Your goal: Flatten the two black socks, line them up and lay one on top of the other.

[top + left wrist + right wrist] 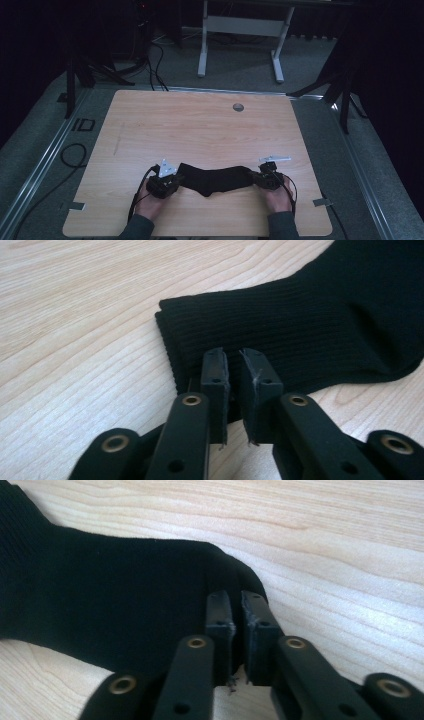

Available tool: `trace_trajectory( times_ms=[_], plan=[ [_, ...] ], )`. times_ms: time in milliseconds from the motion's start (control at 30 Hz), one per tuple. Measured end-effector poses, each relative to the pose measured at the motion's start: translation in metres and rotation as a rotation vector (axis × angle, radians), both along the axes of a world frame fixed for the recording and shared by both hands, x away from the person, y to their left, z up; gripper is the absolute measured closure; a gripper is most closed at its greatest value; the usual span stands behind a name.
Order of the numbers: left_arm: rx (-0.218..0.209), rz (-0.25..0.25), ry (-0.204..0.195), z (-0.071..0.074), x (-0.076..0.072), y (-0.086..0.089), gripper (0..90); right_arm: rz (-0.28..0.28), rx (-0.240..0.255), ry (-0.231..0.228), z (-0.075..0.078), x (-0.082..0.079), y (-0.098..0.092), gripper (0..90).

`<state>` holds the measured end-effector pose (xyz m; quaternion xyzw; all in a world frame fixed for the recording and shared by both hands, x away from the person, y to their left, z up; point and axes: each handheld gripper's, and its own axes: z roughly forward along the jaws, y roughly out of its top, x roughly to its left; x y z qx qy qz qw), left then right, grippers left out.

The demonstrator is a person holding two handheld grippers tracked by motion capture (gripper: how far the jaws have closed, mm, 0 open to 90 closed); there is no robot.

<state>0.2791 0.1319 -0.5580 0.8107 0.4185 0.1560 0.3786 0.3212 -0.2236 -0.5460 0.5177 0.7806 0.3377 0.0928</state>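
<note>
Near the front edge of the pale wooden table (200, 125), a black ribbed fabric sock (216, 180) lay flat, its long axis running left to right between the person's two hands. The left gripper (170, 178) sat at the sock's ribbed cuff end, and the right gripper (260, 179) at the rounded toe end, so each hand was equally near its own end. From the left gripper view, the jaws stood slightly parted with a narrow gap, the cuff (200, 330) lying just beyond and beneath their tips, not pinched. From the right gripper view, the jaws likewise showed a thin gap, their tips over the toe (235, 575), with no fabric pressed between the pads. Both jaws therefore read as released, with the sock resting loose on the table, stretched between them.
</note>
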Motion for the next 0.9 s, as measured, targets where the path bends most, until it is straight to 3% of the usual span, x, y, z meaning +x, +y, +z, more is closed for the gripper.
trace_trajectory(
  times_ms=[67, 200, 367, 900],
  plan=[
    [-0.017, -0.009, -0.01, 0.001, 0.0, 0.001, 74.3, 0.011, 0.021, -0.004, 0.003, 0.0, -0.001, 62.8],
    [-0.034, -0.005, -0.033, 0.005, -0.001, 0.002, 65.3, 0.016, 0.035, -0.036, 0.012, -0.002, -0.003, 52.3],
    [-0.042, 0.031, -0.043, 0.01, -0.001, 0.009, 58.7, 0.001, 0.02, -0.064, 0.02, -0.004, -0.007, 47.4],
    [-0.074, 0.189, 0.031, 0.012, 0.007, 0.04, 53.3, -0.038, -0.052, -0.064, 0.017, -0.002, -0.022, 43.6]
  ],
)
